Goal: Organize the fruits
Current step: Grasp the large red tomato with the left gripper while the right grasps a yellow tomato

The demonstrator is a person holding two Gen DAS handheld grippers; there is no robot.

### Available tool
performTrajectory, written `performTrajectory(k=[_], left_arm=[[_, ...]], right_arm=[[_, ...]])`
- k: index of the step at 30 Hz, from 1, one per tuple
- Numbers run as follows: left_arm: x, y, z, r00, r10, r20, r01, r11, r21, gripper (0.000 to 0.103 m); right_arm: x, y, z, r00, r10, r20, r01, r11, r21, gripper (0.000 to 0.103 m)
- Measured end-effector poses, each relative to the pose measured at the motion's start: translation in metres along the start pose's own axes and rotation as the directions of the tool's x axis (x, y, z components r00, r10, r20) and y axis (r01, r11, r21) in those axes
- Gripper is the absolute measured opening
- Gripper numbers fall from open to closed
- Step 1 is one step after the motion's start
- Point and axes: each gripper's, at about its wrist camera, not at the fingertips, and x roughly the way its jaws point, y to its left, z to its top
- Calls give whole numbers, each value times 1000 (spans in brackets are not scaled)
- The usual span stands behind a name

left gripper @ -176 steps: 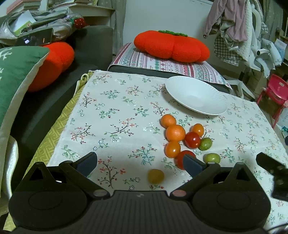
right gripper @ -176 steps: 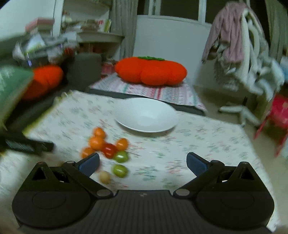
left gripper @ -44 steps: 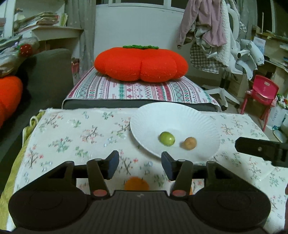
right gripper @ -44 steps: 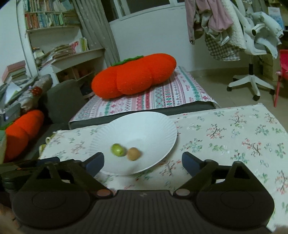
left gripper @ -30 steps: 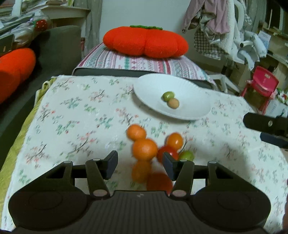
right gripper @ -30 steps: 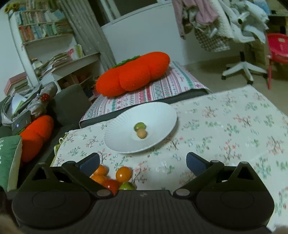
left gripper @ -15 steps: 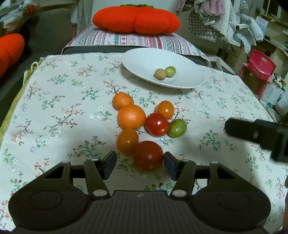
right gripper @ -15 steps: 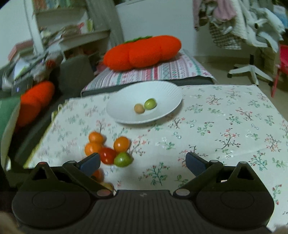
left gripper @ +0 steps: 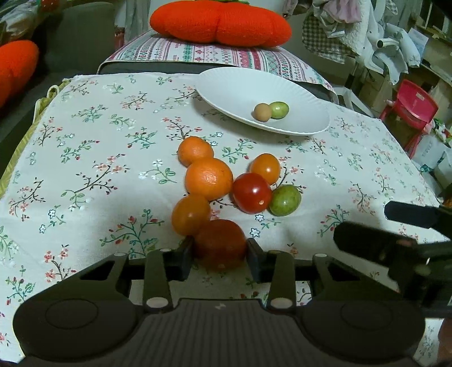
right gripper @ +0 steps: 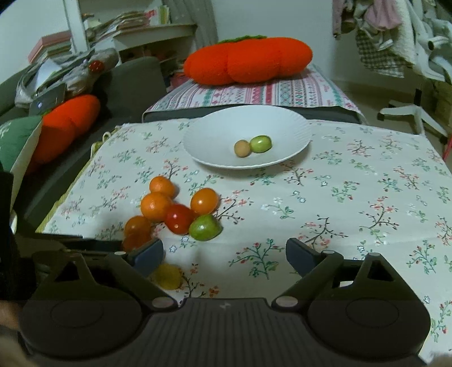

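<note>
A cluster of small fruits lies on the floral cloth: orange ones (left gripper: 208, 178), a red tomato (left gripper: 251, 192) and a green one (left gripper: 284, 200). My left gripper (left gripper: 219, 254) is shut on a dark red tomato (left gripper: 220, 242) at the near end of the cluster. The white plate (left gripper: 226, 87) behind holds a green fruit (left gripper: 279, 109) and a brown one (left gripper: 262, 111). My right gripper (right gripper: 224, 254) is open and empty, just right of the cluster (right gripper: 204, 227), above a yellow fruit (right gripper: 167, 276).
An orange pumpkin cushion (left gripper: 220, 22) lies on a striped pad behind the plate. A sofa with cushions (right gripper: 67, 124) runs along the left. A chair with clothes (left gripper: 367, 34) and a red stool (left gripper: 409, 107) stand at the right.
My left gripper moved forward and closed its fingers onto the dark red tomato. My right gripper dropped lower and closer to the cluster.
</note>
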Motion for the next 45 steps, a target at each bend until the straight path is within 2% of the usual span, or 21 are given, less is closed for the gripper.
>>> performTrajectory(k=[5,10,18,21,23,24,27,29,31,45], left_arm=[[-18,9,5,999,-19,33,20,998,-52,24],[-35,15,11,994,28,108,-22,998,-60,24],[-33,21,13,996,12,90,-3,996,-95,24],[-34,20,12,995,11,94,-2,996,-91,24],[-34,21,12,995,10,96,-1,995,-95,24],[-34,21,12,995,11,96,-2,995,-97,24],[-34,22,12,996,13,93,-4,995,-96,24],[-33,21,12,996,12,91,-3,996,-93,24],[-34,20,11,996,11,90,-2,996,-90,24],[-33,21,12,996,14,93,-5,996,-89,24]], right_arm=[[4,0,-2,999,14,-32,-15,1000,-19,91],[10,9,-6,997,33,-71,-38,997,-72,91],[21,31,-11,986,116,-116,-134,978,-161,86],[26,41,-15,981,133,-144,-160,967,-198,79],[30,45,-18,977,139,-163,-172,962,-212,70],[32,46,-19,975,140,-171,-175,961,-214,63],[36,45,-19,976,135,-170,-170,963,-210,55],[36,42,-16,977,139,-165,-170,966,-194,43],[37,39,-15,977,143,-161,-172,968,-182,21],[33,41,-13,986,106,-132,-132,970,-204,21]])
